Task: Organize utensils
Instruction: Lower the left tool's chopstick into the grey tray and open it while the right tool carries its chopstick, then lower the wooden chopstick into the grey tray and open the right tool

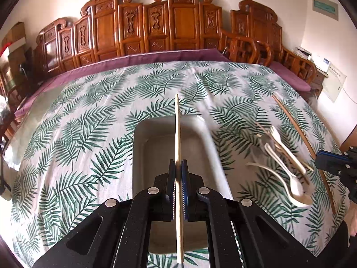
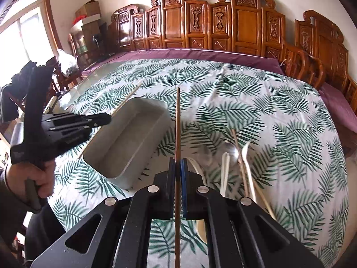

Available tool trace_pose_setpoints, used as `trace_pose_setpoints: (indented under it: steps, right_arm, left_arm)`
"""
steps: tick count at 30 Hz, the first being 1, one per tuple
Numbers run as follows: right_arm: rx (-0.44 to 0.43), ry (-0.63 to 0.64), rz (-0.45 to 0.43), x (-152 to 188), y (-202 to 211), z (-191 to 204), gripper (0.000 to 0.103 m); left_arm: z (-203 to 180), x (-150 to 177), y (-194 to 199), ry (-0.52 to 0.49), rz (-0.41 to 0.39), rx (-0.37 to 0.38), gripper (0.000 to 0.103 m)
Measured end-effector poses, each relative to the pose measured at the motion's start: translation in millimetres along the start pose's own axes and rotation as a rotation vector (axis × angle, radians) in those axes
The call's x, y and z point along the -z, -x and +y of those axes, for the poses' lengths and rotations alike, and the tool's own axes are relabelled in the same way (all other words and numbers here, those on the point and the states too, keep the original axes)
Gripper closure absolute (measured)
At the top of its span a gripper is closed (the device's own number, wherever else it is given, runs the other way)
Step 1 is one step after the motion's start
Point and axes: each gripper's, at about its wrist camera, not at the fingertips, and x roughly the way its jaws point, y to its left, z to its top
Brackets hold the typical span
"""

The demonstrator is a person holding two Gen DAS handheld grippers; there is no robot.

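Chopsticks in both grippers, mid-sort at a leaf-print tablecloth (image 1: 89, 116): on the left, the left gripper (image 1: 178, 167) is clamped tight on a pale chopstick (image 1: 177, 134) that hangs over the grey tray (image 1: 142, 147), its tip reaching past the tray's far rim. Further right, the right gripper (image 2: 178, 165) is pinched shut on a darker brown chopstick (image 2: 177, 120), just beside the tray's right wall rather than above it. Remaining utensils, a pale fork (image 1: 276, 136) and pale spoons (image 1: 287, 174) among them, lie in a loose pile on the cloth to the right. Judged from this, delivery is under way; the next move calls for lowering each stick lengthwise into the tray before letting go. Bare cloth surrounds the tray, leaving ample room, though the wooden chairs (image 1: 178, 22) crowd the far edge.
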Motion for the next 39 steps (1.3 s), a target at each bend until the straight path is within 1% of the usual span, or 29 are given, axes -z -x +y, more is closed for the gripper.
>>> trace_pose_setpoints:
  steps: [8, 13, 19, 25, 31, 33, 35, 39]
  right_arm:
    - [-0.018, 0.018, 0.014, -13, -21, 21, 0.097]
    - [-0.023, 0.024, 0.023, -20, -33, 29, 0.097]
    - [-0.036, 0.024, 0.03, -30, -50, 41, 0.097]
    - [-0.053, 0.016, 0.04, -38, -69, 57, 0.097]
    - [-0.068, -0.009, 0.059, -48, -94, 69, 0.097]
    - [-0.067, -0.011, 0.064, -52, -101, 74, 0.097]
    - [-0.071, -0.017, 0.066, -55, -106, 78, 0.097]
    - [-0.08, -0.032, 0.074, -59, -118, 84, 0.097]
  left_arm:
    - [11, -3, -18, 0.012, 0.019, 0.015, 0.099]
    - [18, -4, -20, 0.022, 0.023, 0.029, 0.098]
    - [31, -1, -3, 0.025, 0.007, 0.036, 0.098]
    - [41, 4, 22, 0.018, -0.015, 0.026, 0.098]
    - [51, 11, 43, 0.018, -0.045, -0.001, 0.096]
    - [55, 12, 47, 0.018, -0.047, -0.006, 0.095]
    - [59, 11, 52, 0.024, -0.062, -0.013, 0.089]
    - [68, 10, 60, 0.04, -0.078, -0.015, 0.088]
